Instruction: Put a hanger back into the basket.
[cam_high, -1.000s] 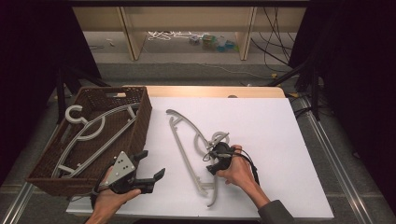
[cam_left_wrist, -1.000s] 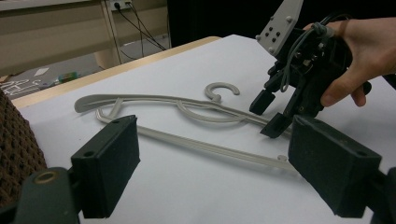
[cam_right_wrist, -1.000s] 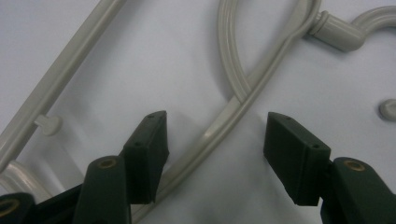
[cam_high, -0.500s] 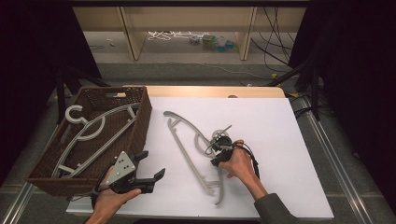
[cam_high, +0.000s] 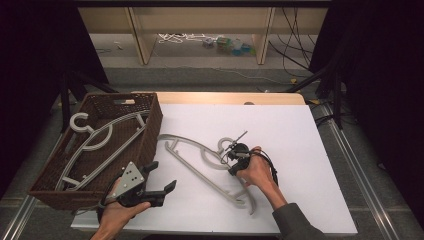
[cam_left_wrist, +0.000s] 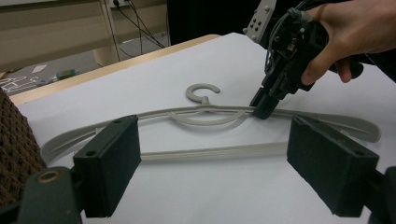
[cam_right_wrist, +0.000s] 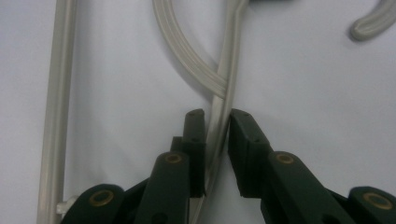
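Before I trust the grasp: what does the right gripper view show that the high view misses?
Right gripper view: the right gripper has its pads against the hanger's upper arm, just closed onto it. High view: the wicker basket holding a second hanger, and the open left gripper held apart. Both: the grey hanger on the white table.

Showing up pale grey against the plain white table sheet (cam_high: 300, 150) is the ribbed plastic clothes hanger (cam_high: 200, 165), with no pattern on it. The right gripper (cam_high: 234, 161) is looking matt black, with brass-coloured rivets glinting on its arms. The left gripper (cam_high: 159, 181) is showing black too, carrying a light grey plate dotted with dark holes. The woven wicker basket (cam_high: 147, 135) is reading dark brown, and another pale grey hanger (cam_high: 95, 145) is lying inside.
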